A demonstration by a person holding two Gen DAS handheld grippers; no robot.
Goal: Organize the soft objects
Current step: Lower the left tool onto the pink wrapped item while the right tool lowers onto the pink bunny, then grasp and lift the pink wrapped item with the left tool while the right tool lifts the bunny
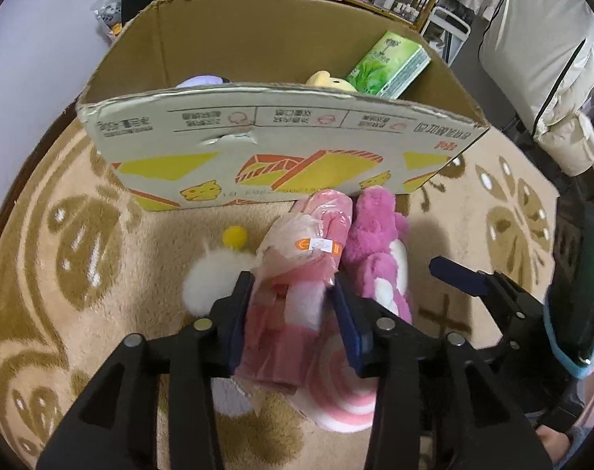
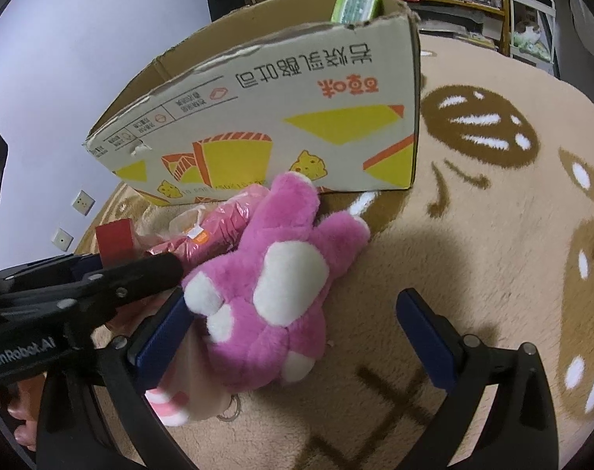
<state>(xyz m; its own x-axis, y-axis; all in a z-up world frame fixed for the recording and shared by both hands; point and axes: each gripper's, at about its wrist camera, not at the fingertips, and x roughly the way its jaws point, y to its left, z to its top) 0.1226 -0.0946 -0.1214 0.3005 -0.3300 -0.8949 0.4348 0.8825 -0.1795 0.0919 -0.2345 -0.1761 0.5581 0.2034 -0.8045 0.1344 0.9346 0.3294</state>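
A pink pack in crinkly plastic wrap (image 1: 308,243) (image 2: 218,219) lies on the rug in front of the cardboard box (image 1: 281,133) (image 2: 297,109). My left gripper (image 1: 291,282) is shut on its near end, both blue pads pressing into the wrap. Right beside it lies a pink and white plush toy (image 1: 375,235) (image 2: 281,274). My right gripper (image 2: 293,297) stands open around that toy's lower half, its left pad close to the plush and its right pad well clear. One of its blue fingers (image 1: 457,274) shows in the left wrist view.
A white fluffy toy (image 1: 214,274) with a yellow pompom (image 1: 234,235) lies left of the pack. A pink-striped soft item (image 1: 344,391) sits beneath it. The box holds a green tissue pack (image 1: 391,62), a yellow plush (image 1: 328,80) and a purple one (image 1: 203,80). Shelves stand behind.
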